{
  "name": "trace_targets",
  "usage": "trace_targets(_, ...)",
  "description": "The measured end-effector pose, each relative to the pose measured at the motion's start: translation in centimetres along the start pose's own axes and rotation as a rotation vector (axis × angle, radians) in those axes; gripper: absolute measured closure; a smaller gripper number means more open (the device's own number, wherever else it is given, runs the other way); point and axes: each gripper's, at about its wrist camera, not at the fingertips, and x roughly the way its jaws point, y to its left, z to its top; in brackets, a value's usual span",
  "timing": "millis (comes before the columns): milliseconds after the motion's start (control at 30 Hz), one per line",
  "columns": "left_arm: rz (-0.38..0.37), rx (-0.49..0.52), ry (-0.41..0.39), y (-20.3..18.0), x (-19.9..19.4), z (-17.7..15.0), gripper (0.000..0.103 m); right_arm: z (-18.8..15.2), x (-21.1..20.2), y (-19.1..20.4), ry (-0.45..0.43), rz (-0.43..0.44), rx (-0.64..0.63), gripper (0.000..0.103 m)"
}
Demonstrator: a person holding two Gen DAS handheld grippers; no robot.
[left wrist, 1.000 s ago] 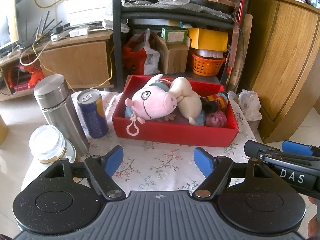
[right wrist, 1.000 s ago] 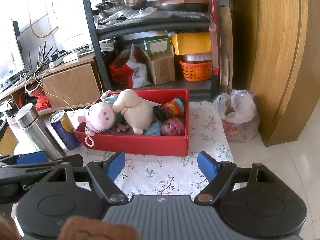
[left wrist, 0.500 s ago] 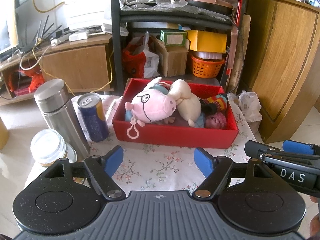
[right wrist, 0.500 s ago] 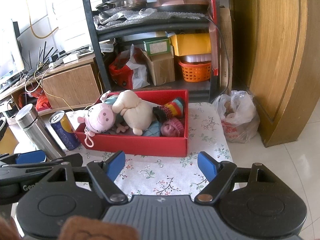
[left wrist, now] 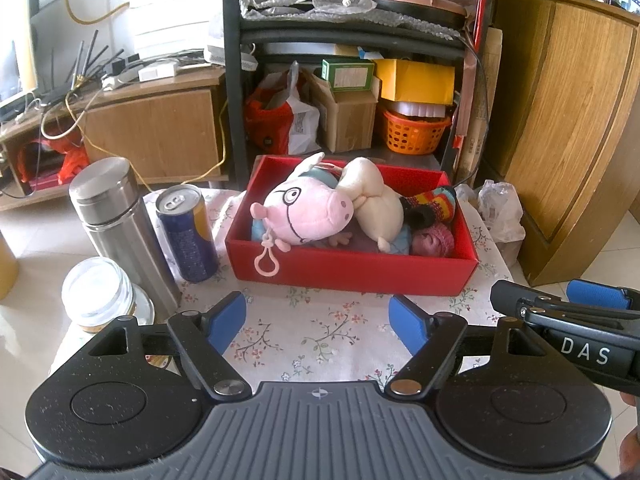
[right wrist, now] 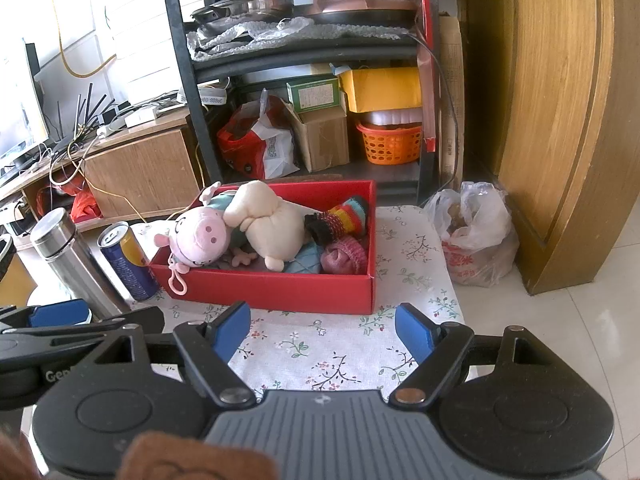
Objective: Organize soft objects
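A red box (left wrist: 352, 268) (right wrist: 280, 288) stands on the floral tablecloth. It holds a pink pig plush (left wrist: 308, 212) (right wrist: 200, 236), a cream plush (left wrist: 376, 204) (right wrist: 272, 228), a striped knit piece (left wrist: 432, 204) (right wrist: 340, 218), a pink yarn ball (left wrist: 434, 242) (right wrist: 344, 258) and a light blue soft thing (right wrist: 304, 260). My left gripper (left wrist: 318, 322) is open and empty, in front of the box. My right gripper (right wrist: 322, 330) is open and empty, also in front of the box. The right gripper's side also shows in the left wrist view (left wrist: 568, 316).
A steel flask (left wrist: 116, 224), a blue and yellow can (left wrist: 186, 232) and a glass jar (left wrist: 98, 296) stand left of the box. A plastic bag (right wrist: 474, 236) lies on the floor at the right by a wooden cabinet (right wrist: 560, 120). A cluttered black shelf (right wrist: 304, 80) stands behind.
Both grippers have stayed open and empty. The left wrist view has shifted slightly, so the box looks a little farther off and lower; nothing in the box moved.
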Motion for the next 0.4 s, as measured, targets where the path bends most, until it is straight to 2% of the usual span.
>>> trace_targets(167,-0.004,0.011,-0.016,0.0,-0.1,-0.1,0.026,0.0,0.0,0.0,-0.002,-0.003,0.001,0.052)
trace_targets(333,-0.061,0.007,-0.043,0.1,-0.4,-0.3,0.025,0.2,0.0,-0.8,-0.011,-0.028,0.023,0.048)
trace_targets(400,-0.050,0.020,-0.049,0.0,-0.4,-0.2,0.016,0.4,0.1,-1.2,-0.007,-0.026,0.038,0.048)
